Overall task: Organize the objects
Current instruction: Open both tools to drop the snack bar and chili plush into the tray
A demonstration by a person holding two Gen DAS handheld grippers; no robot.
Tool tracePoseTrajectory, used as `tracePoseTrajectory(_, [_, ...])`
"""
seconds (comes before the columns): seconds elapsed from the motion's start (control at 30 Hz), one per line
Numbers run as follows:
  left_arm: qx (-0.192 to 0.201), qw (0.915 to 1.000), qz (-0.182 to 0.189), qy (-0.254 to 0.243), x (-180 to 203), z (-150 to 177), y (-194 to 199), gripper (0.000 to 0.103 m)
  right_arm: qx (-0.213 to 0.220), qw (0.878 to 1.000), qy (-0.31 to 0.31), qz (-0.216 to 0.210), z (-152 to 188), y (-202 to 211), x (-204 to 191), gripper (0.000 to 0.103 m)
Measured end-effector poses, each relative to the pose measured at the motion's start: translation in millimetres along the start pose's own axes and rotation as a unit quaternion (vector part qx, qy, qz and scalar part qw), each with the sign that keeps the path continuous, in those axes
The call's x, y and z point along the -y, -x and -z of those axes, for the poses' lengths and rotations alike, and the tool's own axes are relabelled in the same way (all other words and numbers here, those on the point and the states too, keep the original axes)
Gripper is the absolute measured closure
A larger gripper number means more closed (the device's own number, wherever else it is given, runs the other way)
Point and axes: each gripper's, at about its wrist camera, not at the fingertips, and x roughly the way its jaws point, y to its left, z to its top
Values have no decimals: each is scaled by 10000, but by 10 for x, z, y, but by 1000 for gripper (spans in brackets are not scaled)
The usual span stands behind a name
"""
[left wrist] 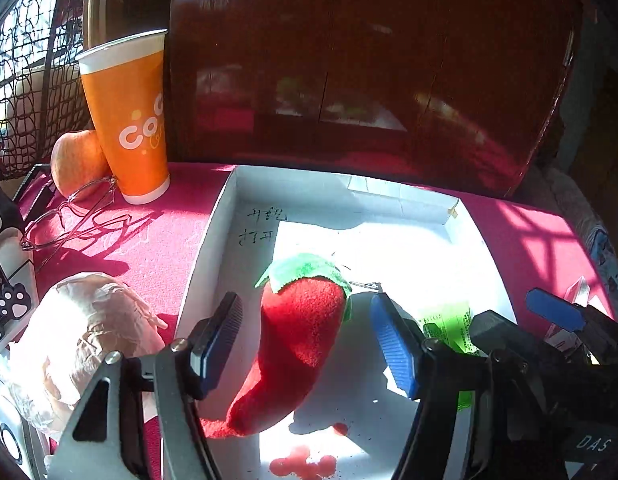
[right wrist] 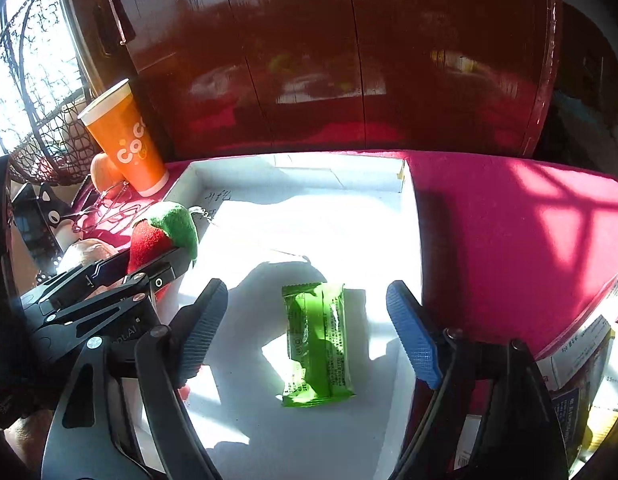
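Sunlit counter under a magenta cloth, dark red wooden panel along its far edge.

White shallow box sits mid-counter, its far wall close to the panel. Handwriting in its far left corner.

Left tool: fingers wide apart, one black pad and one blue pad. The red plush chili lies in the gap, touching neither pad as far as the left wrist view shows. Chili lies in the box along the left wall, green cap toward the far side, pointed tip toward the near edge and reaching over the box's left wall. A small metal chain trails from its cap.

Right tool: fingers also spread wide, nothing gripped. The green snack packet lies flat on the box floor between them, clear of both pads, roughly mid-box, long side running near to far.

Both tools sit side by side over the near part of the box, left tool visible at the left of the right wrist view.

Outside the box:
- Orange paper cup upright at the far left corner of the counter.
- Apple just beside the cup, touching it.
- Eyeglasses on the cloth in front of the apple.
- Plastic-wrapped bun near the left edge.
- Printed carton at the near right edge.
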Motion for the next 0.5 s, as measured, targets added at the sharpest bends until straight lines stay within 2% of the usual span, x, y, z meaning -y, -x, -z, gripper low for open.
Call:
tracePoseTrajectory(0.03, [104,9999,-53,29,-28,13,33,0,30,10000,-64,-21,-3,24,30,6])
tracePoseTrajectory(0.1, [263,9994,-215,59,-65,33,115,0,100,9998,-156,23,2,88,92,0])
tracePoseTrajectory(0.23, [454,9980,-440,83,-63,61,259,0,208,9994,-288,-16,41,210,161,0])
tracePoseTrajectory(0.5, [768,9954,-508,256,-55,101,544,0,321,9993,-145,-90,152,423,96,0])
